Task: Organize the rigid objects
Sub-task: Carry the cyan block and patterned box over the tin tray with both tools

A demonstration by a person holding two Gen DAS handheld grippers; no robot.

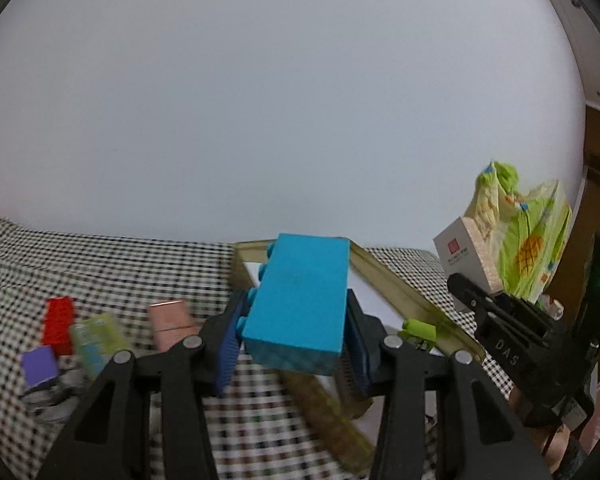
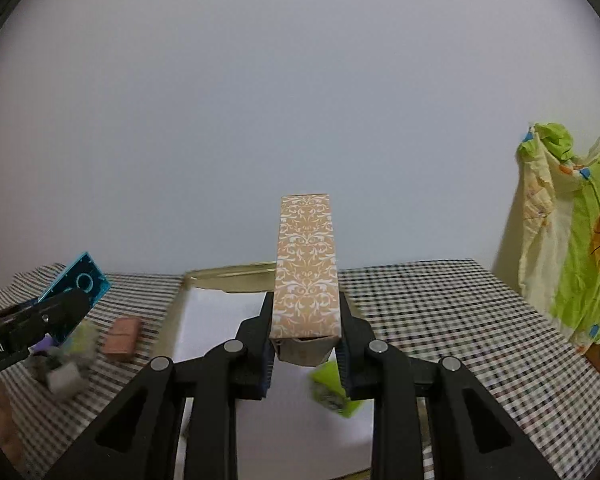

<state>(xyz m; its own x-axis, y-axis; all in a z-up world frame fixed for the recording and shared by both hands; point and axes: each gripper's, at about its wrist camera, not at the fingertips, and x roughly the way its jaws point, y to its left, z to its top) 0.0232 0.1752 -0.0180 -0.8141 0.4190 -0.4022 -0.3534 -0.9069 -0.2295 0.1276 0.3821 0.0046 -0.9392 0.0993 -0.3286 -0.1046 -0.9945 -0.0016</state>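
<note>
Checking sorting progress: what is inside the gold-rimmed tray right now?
A small green block lies on the white floor of the tray. The patterned box and right gripper cover part of the floor.

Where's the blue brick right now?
The blue brick is clamped in the left gripper, held above the checked cloth at the tray's near-left edge.

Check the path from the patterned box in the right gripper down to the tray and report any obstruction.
The right gripper holds the patterned box over the tray. A green block already lies on the tray's white liner, below the box. Nothing else visible blocks it.
</note>
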